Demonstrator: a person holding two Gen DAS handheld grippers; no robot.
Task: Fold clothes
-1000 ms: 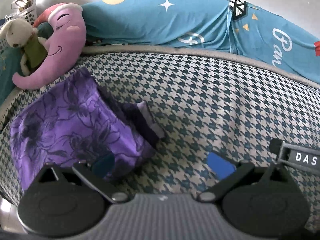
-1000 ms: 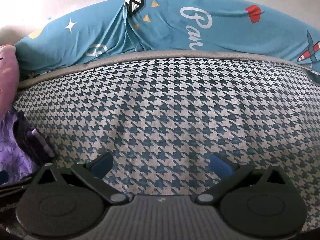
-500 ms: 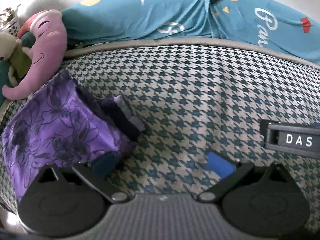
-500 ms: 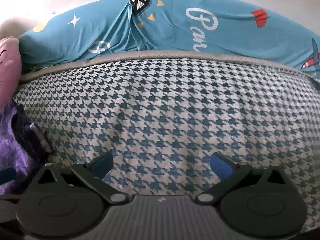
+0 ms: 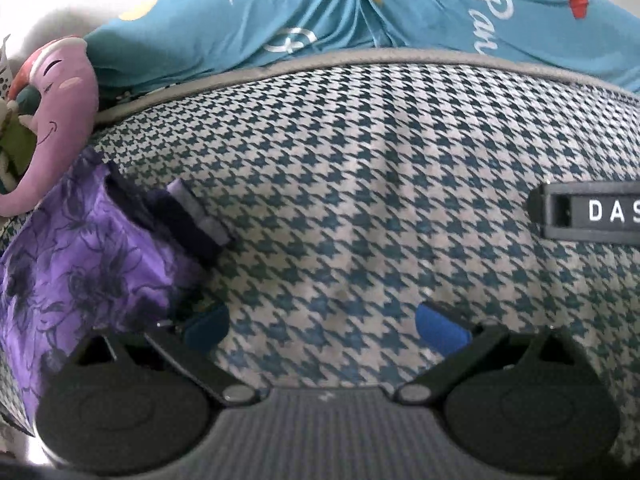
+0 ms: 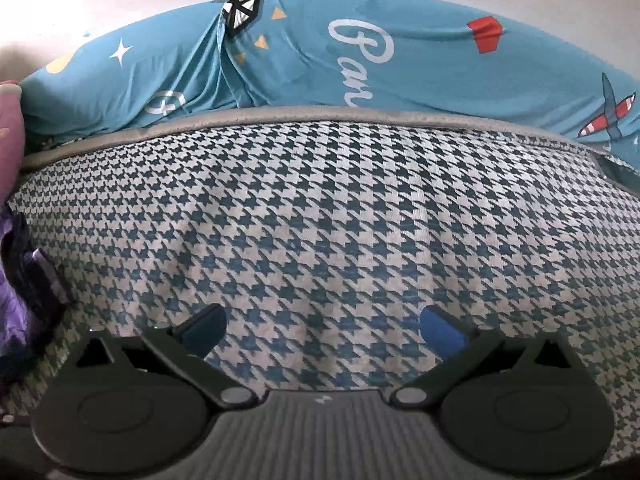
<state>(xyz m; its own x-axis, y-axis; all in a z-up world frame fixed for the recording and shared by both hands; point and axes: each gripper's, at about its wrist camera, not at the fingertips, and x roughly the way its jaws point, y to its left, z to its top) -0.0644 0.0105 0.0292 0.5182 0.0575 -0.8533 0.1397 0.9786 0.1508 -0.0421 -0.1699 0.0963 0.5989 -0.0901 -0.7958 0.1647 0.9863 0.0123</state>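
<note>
Purple clothing [image 5: 80,264] with a dark flower print lies folded at the left side of a bed, on a bedcover [image 5: 360,184] patterned in teal and white houndstooth. A darker purple part with a pale striped edge [image 5: 196,216] sticks out from the right side of the folded piece. In the right wrist view the same clothing [image 6: 12,300] shows only as a sliver at the far left edge.

The left gripper [image 5: 320,326] has its two blue-tipped fingers spread wide apart and holds nothing. Its left fingertip [image 5: 206,328] sits just beside the lower right corner of the folded clothing, though whether it touches the fabric cannot be told. Its right fingertip [image 5: 440,330] is over bare bedcover.

The right gripper [image 6: 322,330] is also spread wide and empty, with both fingers over bare bedcover, well apart from the clothing. Part of a black bar with white letters [image 5: 592,210] shows at the right edge of the left wrist view.

Along the far edge of the bed lies a long teal pillow [image 6: 360,64] printed with stars, white script and small planes. At the far left, beside the clothing, rests a pink moon-shaped soft toy [image 5: 60,92] with a smiling face.
</note>
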